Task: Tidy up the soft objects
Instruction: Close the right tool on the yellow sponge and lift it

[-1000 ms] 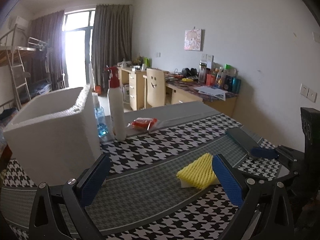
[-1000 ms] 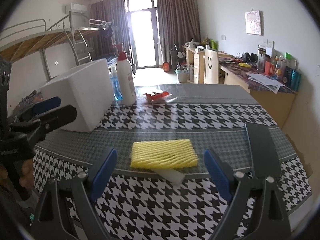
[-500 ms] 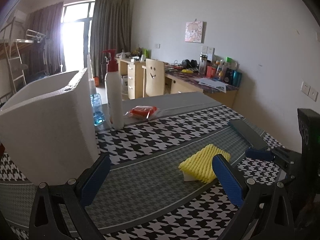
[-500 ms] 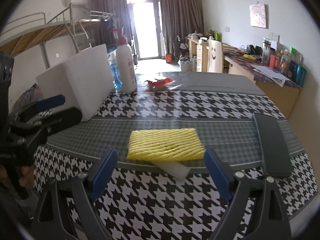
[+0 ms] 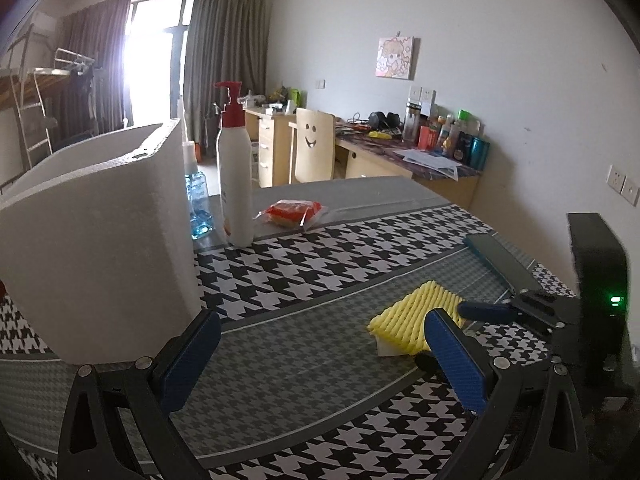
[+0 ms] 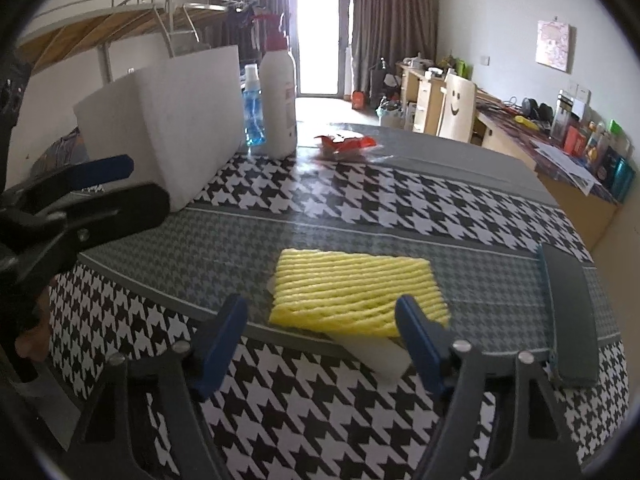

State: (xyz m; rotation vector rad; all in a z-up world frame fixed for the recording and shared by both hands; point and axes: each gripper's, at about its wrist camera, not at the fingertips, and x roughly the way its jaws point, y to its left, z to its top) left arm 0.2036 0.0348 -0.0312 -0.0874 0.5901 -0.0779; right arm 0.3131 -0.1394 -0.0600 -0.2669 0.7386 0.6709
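A yellow ribbed foam sleeve lies flat on a white foam strip near the front of the houndstooth table. My right gripper hovers low at the sleeve's near edge, its jaws closing. The sleeve's edge sits between the blue pads, which do not press on it. In the left wrist view the sleeve shows with a right fingertip just behind it. My left gripper stands open over bare cloth beside the white foam box, with nothing between its fingers.
A white pump bottle, a small blue bottle and a red snack packet stand behind the box. A dark flat slab lies right of the sleeve. A desk and chair stand beyond the table.
My right gripper has come down and closer to the yellow sleeve, and its jaws have narrowed. The left gripper has drifted slightly toward the white box.
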